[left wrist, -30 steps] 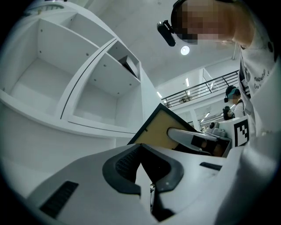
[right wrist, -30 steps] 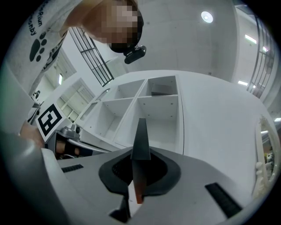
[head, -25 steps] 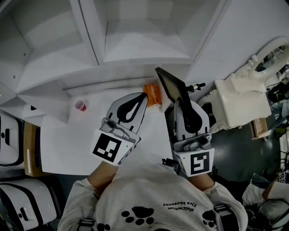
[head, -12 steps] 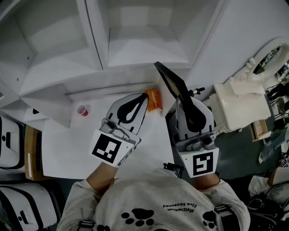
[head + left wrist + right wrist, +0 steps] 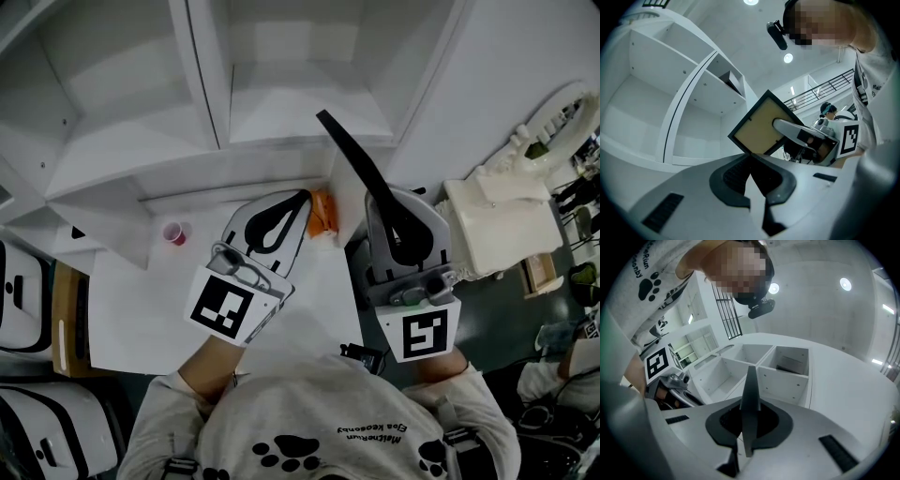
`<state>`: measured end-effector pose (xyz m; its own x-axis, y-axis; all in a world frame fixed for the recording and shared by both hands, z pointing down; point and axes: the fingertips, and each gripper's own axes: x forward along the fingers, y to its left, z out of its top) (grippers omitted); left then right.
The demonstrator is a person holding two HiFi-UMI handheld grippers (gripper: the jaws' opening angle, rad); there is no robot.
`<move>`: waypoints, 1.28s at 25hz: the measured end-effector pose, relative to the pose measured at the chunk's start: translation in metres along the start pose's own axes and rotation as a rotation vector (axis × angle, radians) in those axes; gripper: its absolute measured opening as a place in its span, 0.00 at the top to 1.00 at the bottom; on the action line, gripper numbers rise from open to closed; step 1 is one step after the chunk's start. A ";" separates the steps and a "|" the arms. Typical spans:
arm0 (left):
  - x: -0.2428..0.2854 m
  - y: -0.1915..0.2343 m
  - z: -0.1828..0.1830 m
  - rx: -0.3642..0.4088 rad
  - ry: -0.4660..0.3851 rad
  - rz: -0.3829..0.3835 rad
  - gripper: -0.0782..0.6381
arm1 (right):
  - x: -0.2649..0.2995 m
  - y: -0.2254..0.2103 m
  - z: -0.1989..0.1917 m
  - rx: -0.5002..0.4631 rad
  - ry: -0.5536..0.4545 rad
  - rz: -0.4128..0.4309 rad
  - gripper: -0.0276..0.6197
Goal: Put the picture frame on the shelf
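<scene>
Clamped in the right gripper [image 5: 386,202], the picture frame [image 5: 352,157] has risen edge-on toward the shelf [image 5: 309,117]; the left gripper [image 5: 300,197] idles closed, empty.

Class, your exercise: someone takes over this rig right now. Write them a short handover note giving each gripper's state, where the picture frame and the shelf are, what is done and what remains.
Left gripper: shut, empty, held over the white table.
Right gripper: shut on the picture frame, gripping it by one edge.
Frame: off the table, tilted, in the air in front of the white shelf unit; it rests on nothing.
Done: frame picked up and raised to the shelf.
Left to do: probably set it in a compartment, open the right jaws and draw back.
</scene>
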<state>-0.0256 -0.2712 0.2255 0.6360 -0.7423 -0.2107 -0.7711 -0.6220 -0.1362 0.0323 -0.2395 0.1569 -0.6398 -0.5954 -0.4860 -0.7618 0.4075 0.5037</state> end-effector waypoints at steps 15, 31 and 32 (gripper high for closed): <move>0.002 0.008 0.010 0.025 -0.020 0.018 0.86 | 0.024 0.002 -0.004 -0.209 -0.041 0.109 0.90; 0.005 0.013 0.014 0.035 -0.036 0.049 0.86 | 0.047 0.019 -0.025 -0.406 -0.063 0.279 0.90; 0.005 0.013 0.012 0.038 -0.030 0.048 0.86 | 0.047 0.020 -0.027 -0.418 -0.063 0.291 0.90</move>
<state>-0.0324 -0.2797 0.2108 0.5978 -0.7629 -0.2462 -0.8015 -0.5758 -0.1615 -0.0104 -0.2781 0.1631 -0.8339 -0.4503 -0.3191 -0.4538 0.2303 0.8608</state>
